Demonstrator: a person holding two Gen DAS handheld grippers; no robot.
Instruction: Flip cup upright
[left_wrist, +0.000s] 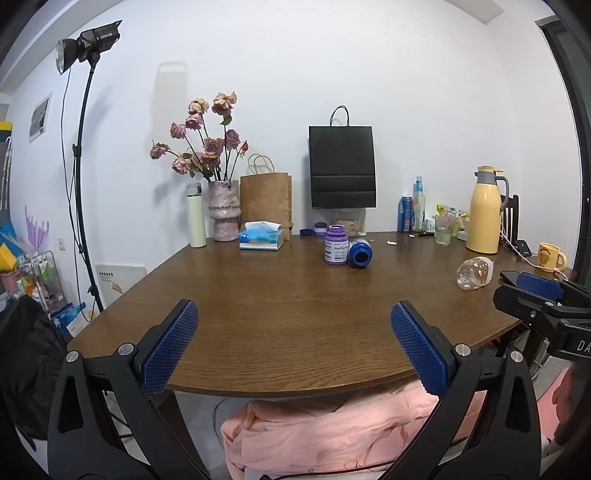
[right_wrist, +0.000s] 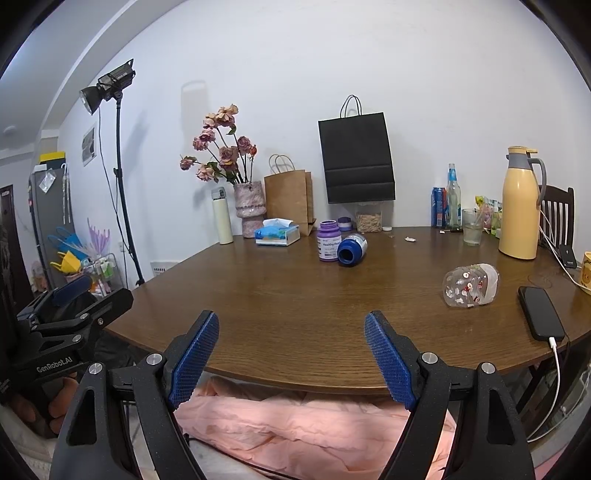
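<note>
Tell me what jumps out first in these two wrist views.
The clear patterned cup lying on its side on the right of the wooden table, beside a charging phone. Mid-table, a blue bottle lies tipped against an upright purple jar. Both grippers, left gripper and right gripper, hang open at the near edge, holding nothing.

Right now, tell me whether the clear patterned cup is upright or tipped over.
Tipped over. The clear patterned cup lies on its side on the wooden table, its long axis running along the tabletop, left of the black phone.
</note>
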